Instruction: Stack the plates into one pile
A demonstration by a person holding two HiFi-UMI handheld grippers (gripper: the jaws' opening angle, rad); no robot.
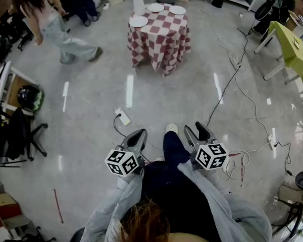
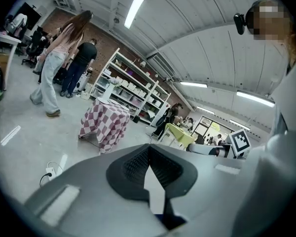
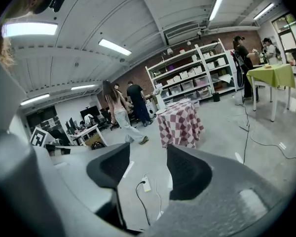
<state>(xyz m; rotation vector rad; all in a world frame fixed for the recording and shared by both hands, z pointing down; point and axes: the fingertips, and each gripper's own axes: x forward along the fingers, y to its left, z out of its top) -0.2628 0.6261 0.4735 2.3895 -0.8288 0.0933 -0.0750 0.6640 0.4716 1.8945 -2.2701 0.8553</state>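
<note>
Plates (image 1: 155, 7): three, lying apart on checkered worktop (image 1: 161, 42), well ahead across floor. Left hand-held gripper (image 1: 138, 135) closed, empty. Right hand-held gripper (image 1: 202, 131) parted, empty. Risks: tripping on power strip (image 1: 122, 116) or cables (image 1: 227, 92) during approach; plate slipping on draped cloth.

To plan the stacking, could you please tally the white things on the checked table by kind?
Plates: 3
Vase, or a similar tall vessel: 1
Total: 4
</note>
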